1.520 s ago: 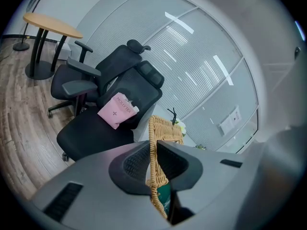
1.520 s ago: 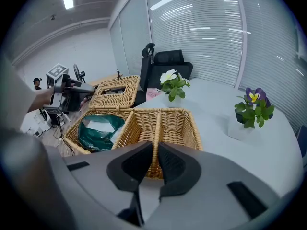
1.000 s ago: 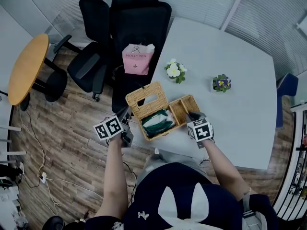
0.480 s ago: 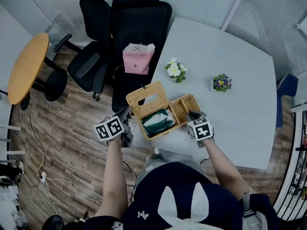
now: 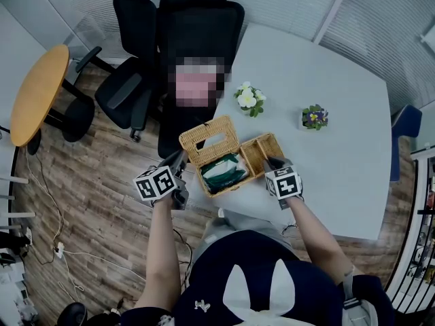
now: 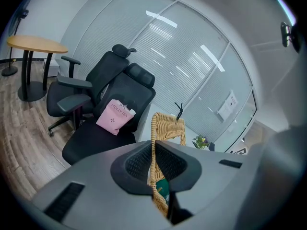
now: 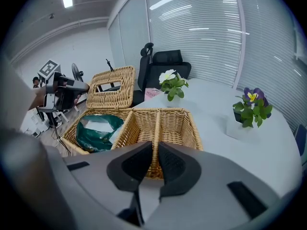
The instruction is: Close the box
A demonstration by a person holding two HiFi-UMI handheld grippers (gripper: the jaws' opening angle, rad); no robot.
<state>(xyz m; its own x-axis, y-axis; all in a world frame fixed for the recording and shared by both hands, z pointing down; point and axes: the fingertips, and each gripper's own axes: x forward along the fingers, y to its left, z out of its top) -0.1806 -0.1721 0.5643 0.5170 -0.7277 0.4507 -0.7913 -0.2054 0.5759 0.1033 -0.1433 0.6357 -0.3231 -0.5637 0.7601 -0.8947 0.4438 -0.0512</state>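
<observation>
A wicker box [image 5: 262,151] lies open at the near left edge of the grey table [image 5: 326,175]. Its lid [image 5: 207,140] stands up at the far side. A green bag [image 5: 223,172] fills the left compartment; the right one is bare. My left gripper [image 5: 178,161] is shut on the lid's left edge, and in the left gripper view the lid [image 6: 168,128] runs edge-on between the closed jaws [image 6: 153,171]. My right gripper [image 5: 271,161] is shut on the rim of the box's right end wall [image 7: 154,164]. The right gripper view shows the lid [image 7: 111,87] and bag [image 7: 98,133] beyond.
White flowers [image 5: 247,99] and a small pot of purple flowers [image 5: 313,118] stand on the table behind the box. Black office chairs [image 5: 197,26] crowd the table's left side, one with a pink bag [image 6: 115,118] on its seat. A round wooden table [image 5: 37,94] is far left.
My left gripper has drifted very slightly at the lid's edge. The box, the lid and my right gripper look unmoved.
</observation>
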